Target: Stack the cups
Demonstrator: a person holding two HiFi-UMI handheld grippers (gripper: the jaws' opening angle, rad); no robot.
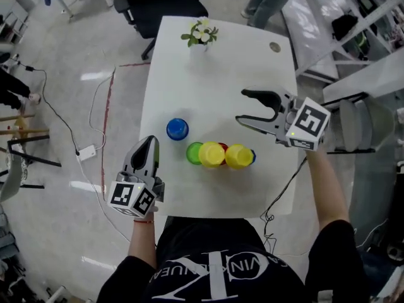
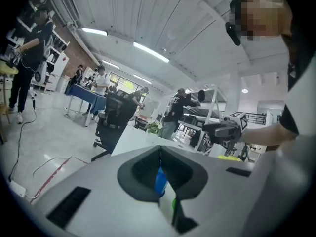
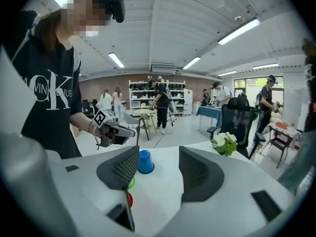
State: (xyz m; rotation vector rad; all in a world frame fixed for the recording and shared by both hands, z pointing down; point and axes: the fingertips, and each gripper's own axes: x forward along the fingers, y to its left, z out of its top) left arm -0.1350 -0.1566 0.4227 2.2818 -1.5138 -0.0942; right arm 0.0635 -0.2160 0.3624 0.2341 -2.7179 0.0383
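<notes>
On the white rectangular table (image 1: 214, 68), the head view gets the whole lineup: an upside-down blue plastic cup (image 1: 177, 129) on its own, then a green plastic cup (image 1: 194, 153), two yellow plastic cups (image 1: 211, 154) and a red plastic cup (image 1: 222, 146) bunched together near the front. The right gripper view only catches blue, green and red. The right gripper (image 1: 243, 106) has its claw spread wide, with just tabletop between the jaws. The left gripper (image 1: 153, 141) is pinched closed on nothing, hanging at the table's left edge. Loads of room toward the small potted plant (image 1: 202, 33) at the far end.
</notes>
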